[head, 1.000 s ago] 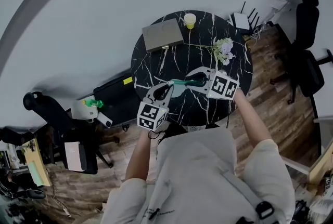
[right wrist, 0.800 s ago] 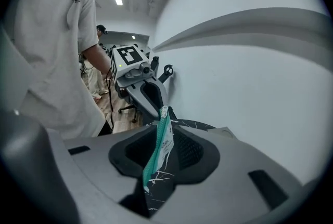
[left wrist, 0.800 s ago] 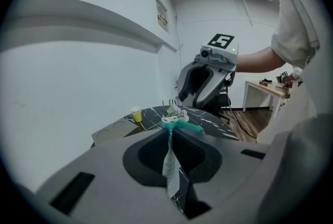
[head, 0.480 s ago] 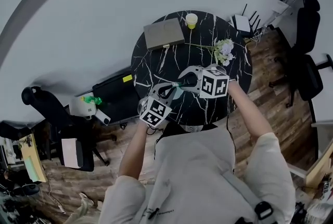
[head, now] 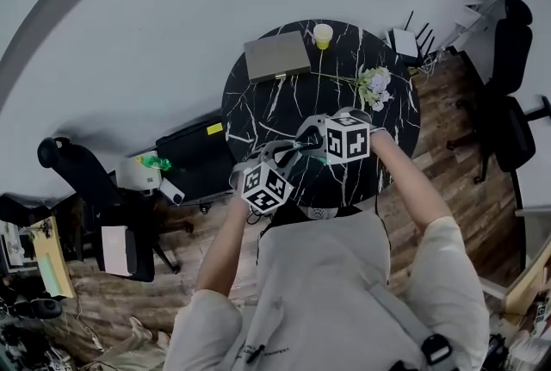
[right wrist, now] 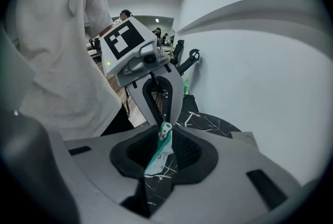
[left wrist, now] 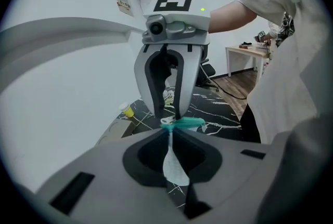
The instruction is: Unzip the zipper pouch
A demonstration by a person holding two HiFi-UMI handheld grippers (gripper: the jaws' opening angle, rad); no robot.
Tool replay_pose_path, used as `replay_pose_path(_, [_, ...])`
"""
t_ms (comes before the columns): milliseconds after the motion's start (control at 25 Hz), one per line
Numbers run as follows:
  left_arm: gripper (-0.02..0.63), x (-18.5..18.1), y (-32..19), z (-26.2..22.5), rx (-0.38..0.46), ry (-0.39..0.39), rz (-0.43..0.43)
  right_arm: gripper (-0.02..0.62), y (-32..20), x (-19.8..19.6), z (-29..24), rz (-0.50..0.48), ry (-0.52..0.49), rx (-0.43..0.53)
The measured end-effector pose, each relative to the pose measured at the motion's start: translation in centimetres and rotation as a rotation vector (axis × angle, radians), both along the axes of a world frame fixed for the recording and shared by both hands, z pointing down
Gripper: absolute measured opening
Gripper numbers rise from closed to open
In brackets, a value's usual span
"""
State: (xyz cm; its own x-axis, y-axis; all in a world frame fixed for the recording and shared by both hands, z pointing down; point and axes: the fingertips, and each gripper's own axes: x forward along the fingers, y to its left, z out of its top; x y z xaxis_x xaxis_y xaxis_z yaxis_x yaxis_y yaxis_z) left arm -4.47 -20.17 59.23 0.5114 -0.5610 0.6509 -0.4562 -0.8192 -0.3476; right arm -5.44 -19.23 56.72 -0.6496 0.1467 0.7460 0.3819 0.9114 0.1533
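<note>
The left hand-held gripper [left wrist: 170,124] clamps the zipper pouch [left wrist: 174,166]. The right hand-held gripper [right wrist: 165,125], its jaws just closing on the zipper pull [right wrist: 164,130], should draw it away steadily.

Marbled table [head: 284,102]: grey case [head: 276,57], cup [head: 323,34], flowers [head: 374,87]

Left gripper [head: 284,156] and right gripper [head: 310,140] flank zipper pouch [head: 298,151] above table [head: 258,102].

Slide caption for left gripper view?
Left gripper clamps the zipper pouch; right gripper, jaws just closing, pinches its teal zipper.
</note>
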Motion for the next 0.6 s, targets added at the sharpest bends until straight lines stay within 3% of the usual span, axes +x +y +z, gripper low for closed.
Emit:
replay_pose_path(240, [0.041,0.3,0.3,0.9,-0.009,-0.097,0.048,0.092,0.4,0.0,1.1,-0.067,0.097,0.025])
replay_pose_path(600, [0.041,0.2,0.3,2.0,-0.038,-0.217,0.094,0.089,0.6,-0.1,2.3,-0.113,0.158,0.061])
